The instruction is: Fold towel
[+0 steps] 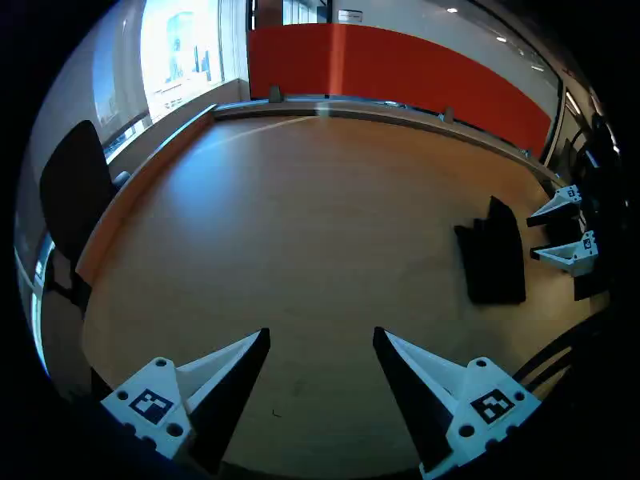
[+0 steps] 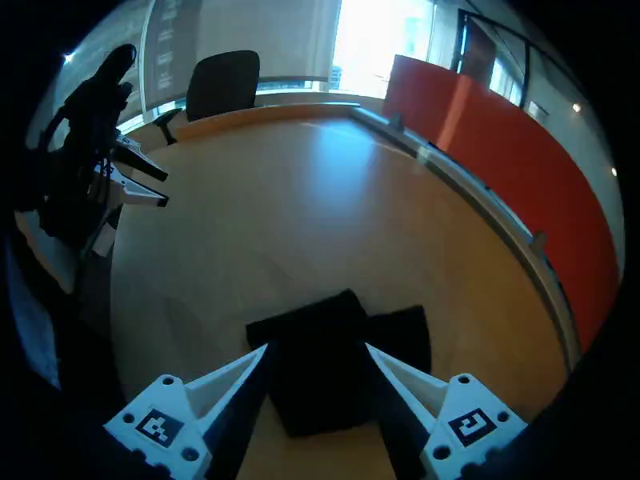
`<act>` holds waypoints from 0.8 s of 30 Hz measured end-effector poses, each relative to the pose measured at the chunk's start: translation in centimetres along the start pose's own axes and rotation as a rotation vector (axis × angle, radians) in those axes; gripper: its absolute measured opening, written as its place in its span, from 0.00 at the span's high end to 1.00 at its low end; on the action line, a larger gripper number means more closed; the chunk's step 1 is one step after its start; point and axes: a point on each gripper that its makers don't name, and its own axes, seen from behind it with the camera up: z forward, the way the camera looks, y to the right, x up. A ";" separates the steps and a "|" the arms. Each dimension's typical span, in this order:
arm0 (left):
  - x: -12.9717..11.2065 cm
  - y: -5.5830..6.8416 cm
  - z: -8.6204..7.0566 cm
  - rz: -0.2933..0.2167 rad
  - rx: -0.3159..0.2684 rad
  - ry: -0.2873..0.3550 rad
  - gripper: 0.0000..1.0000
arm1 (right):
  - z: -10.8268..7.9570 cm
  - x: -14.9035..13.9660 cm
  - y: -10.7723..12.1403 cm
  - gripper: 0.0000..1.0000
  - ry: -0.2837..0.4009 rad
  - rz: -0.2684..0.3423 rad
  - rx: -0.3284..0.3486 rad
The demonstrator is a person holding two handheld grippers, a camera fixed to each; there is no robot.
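A: Where is the towel?
B: The dark towel [image 2: 316, 388] lies folded on the wooden bench [image 2: 280, 224].
A: And the hand-held grippers?
B: The right hand-held gripper [image 2: 318, 346] is released, its fingers spread wide, and the towel shows between them. The left hand-held gripper [image 1: 320, 332] is released too, over bare bench, well apart from the towel.

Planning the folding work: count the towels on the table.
1. A black cloth towel lies folded on the wooden table, just ahead of the right gripper. Its layers could hide another.
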 end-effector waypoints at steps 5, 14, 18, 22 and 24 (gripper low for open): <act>0.1 0.1 0.1 0.001 -0.005 -0.001 0.04 | -0.5 -0.5 0.6 0.25 0.001 0.029 -0.011; 0.7 0.5 0.3 0.009 -0.011 0.005 0.05 | -1.3 -0.6 1.5 0.25 0.013 0.057 -0.036; 0.8 0.6 0.3 0.009 -0.013 0.007 0.05 | -1.3 -0.7 1.5 0.24 0.013 0.056 -0.040; 0.8 0.7 0.2 0.011 -0.013 0.009 0.04 | -1.4 -1.1 1.3 0.24 0.006 0.057 -0.039; 0.8 0.7 0.1 0.012 -0.013 0.009 0.05 | -1.4 -1.4 1.2 0.25 0.001 0.058 -0.038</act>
